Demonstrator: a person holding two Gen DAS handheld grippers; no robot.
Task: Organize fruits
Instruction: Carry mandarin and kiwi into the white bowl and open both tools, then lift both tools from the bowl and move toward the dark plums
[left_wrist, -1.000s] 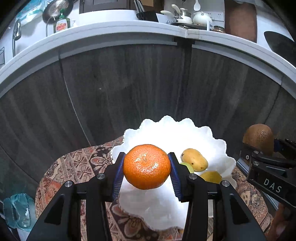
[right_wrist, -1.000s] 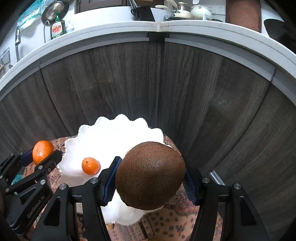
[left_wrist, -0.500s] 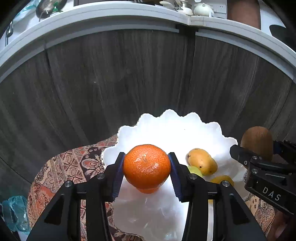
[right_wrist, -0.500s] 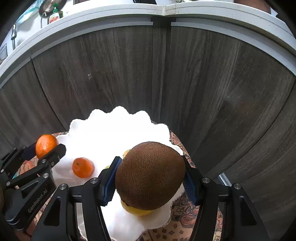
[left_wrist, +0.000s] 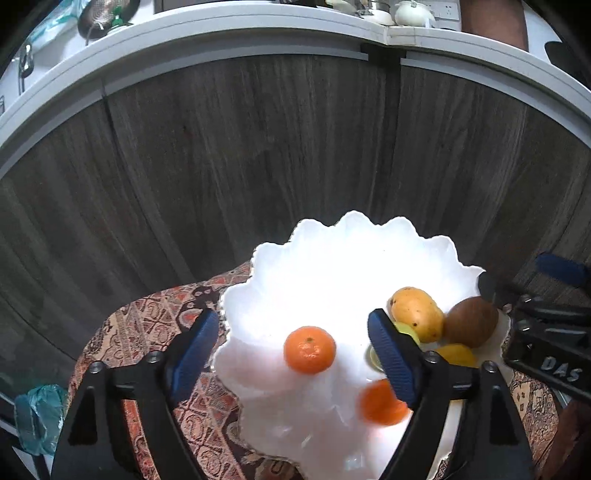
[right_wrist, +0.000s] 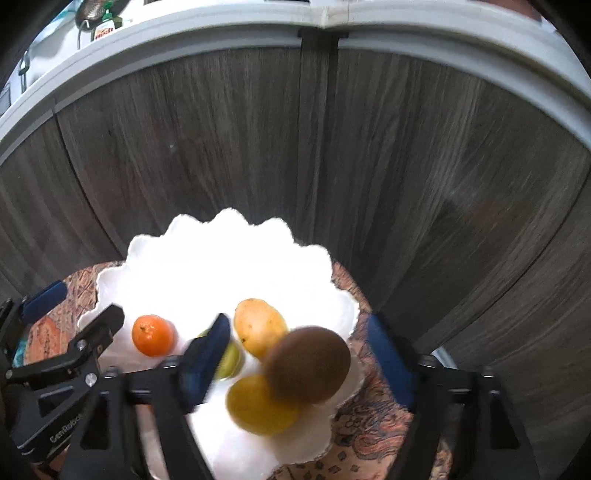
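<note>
Dark wood-grain cabinet doors (left_wrist: 258, 155) rise behind a small worktop covered by a patterned cloth (left_wrist: 147, 332). On it sits a white scalloped bowl (left_wrist: 332, 251) holding the fruit: an orange (left_wrist: 309, 349) near the middle, a second, blurred orange (left_wrist: 380, 404) closer to the camera, a yellow mango (left_wrist: 416, 314), a brown kiwi (left_wrist: 470, 322) touching the mango, and a lemon (right_wrist: 260, 404) beneath the kiwi. The left claw (left_wrist: 291, 350) is spread wide above the bowl, gripping nothing. The right claw (right_wrist: 301, 354) is likewise wide apart, the kiwi lying loose between its fingers.
</note>
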